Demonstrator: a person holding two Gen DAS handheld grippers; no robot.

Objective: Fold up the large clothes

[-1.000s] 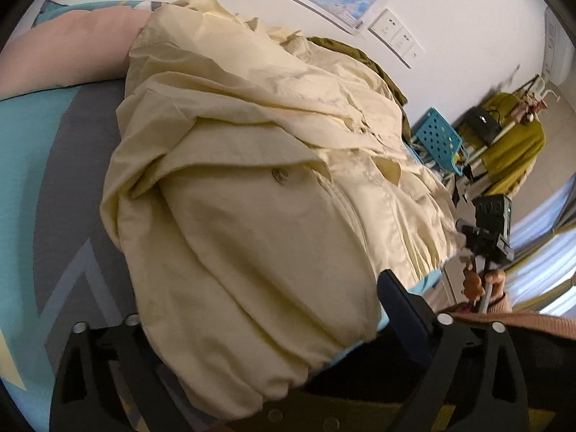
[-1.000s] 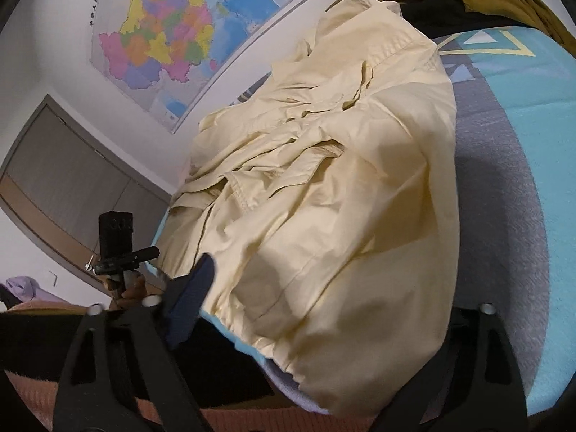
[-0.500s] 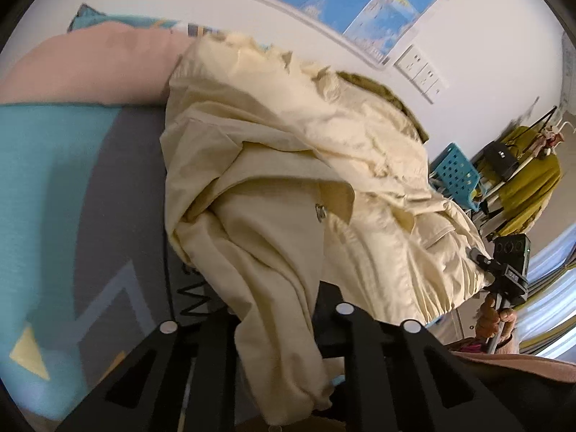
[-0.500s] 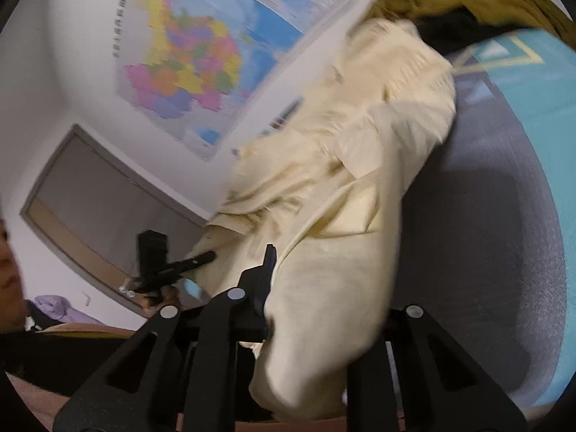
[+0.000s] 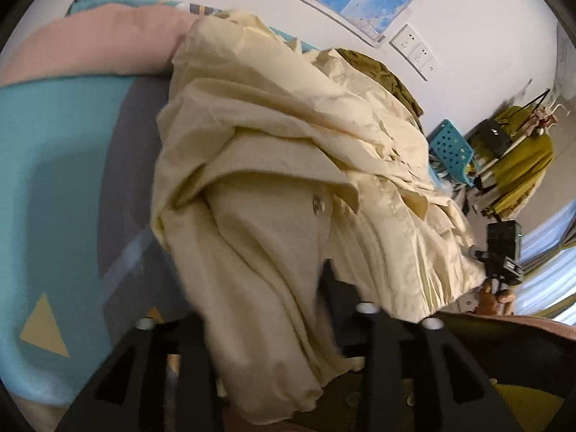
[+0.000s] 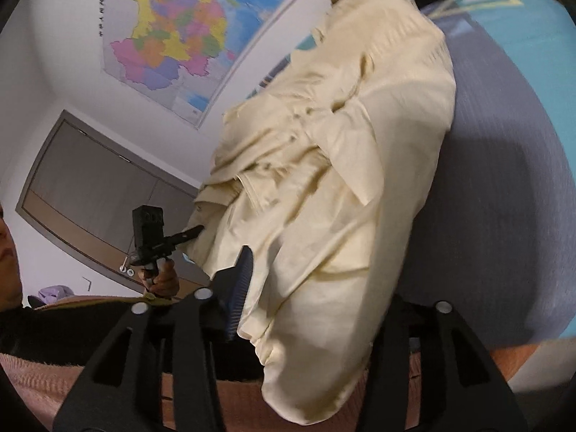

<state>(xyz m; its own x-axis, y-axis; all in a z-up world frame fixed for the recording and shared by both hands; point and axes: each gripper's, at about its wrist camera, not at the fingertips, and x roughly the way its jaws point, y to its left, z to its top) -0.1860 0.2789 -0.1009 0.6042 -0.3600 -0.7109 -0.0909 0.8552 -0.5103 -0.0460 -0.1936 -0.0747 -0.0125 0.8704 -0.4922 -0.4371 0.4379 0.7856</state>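
Your left gripper (image 5: 273,324) and right gripper (image 6: 309,309) each have the cream jacket's (image 5: 288,165) near hem between their fingers, which have just been opening; grip uncertain. Beyond, the jacket lies rumpled on the bed (image 5: 57,165). Folding barely begun.

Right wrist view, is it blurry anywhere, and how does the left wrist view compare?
Right wrist view: the pale yellow cotton jacket smears with motion blur near its top edge, and the wall map bows from fisheye distortion. Left wrist view: the jacket's hanging fold is soft, its button sharper.
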